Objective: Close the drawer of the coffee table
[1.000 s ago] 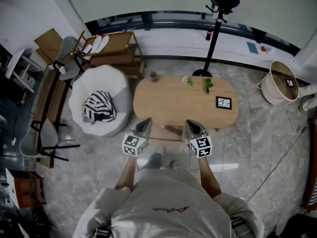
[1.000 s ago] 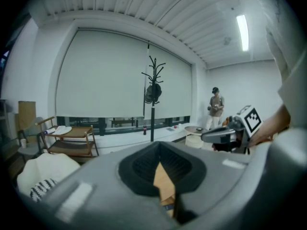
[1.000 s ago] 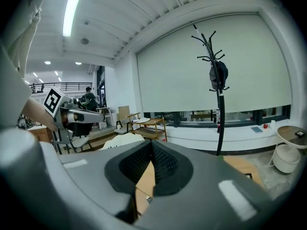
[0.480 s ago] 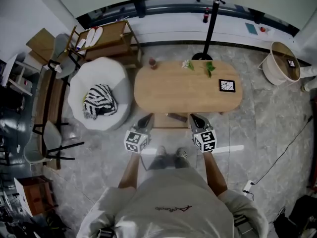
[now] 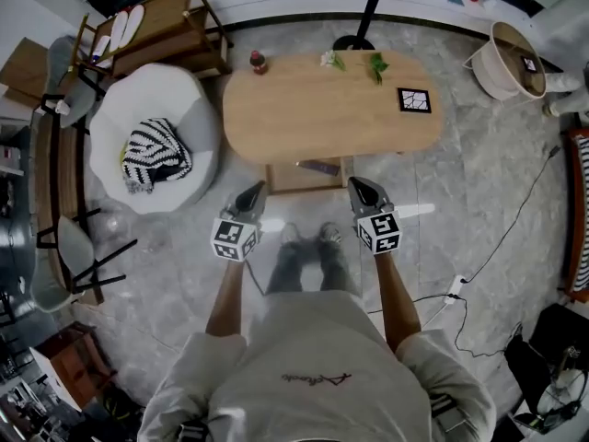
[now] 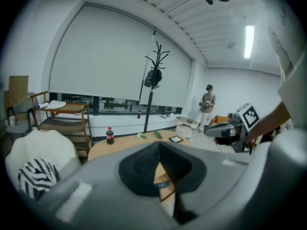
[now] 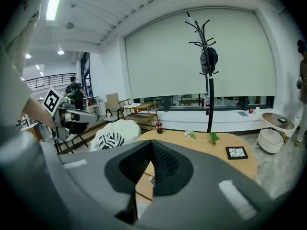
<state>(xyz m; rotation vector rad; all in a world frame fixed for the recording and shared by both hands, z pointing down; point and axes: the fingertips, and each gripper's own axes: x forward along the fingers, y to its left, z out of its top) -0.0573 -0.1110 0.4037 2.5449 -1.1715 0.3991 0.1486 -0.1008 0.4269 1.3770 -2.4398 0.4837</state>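
Note:
The oval wooden coffee table [image 5: 331, 109] stands ahead of me. Its drawer [image 5: 293, 178] is pulled out from the near edge, with a dark flat item [image 5: 318, 167] inside. My left gripper [image 5: 255, 191] is shut and empty, just off the drawer's left front corner. My right gripper [image 5: 357, 187] is also shut and empty, just off the right front corner. Neither visibly touches the drawer. In the left gripper view the closed fingertips [image 6: 160, 145] point at the table [image 6: 112, 147]. The right gripper view shows its closed tips [image 7: 151, 143] before the table [image 7: 216, 152].
A cola bottle [image 5: 259, 62], two small plants [image 5: 375, 63] and a framed tile [image 5: 415, 99] sit on the table. A white beanbag with a striped cushion [image 5: 152, 150] is at the left, a wooden shelf [image 5: 170, 30] behind it. A white basket [image 5: 506, 58] and floor cable [image 5: 460, 293] lie at the right.
Both grippers have sunk and moved forward toward the drawer's front. The head view has shifted, so the table now lies higher in the picture. Jaws stay shut.

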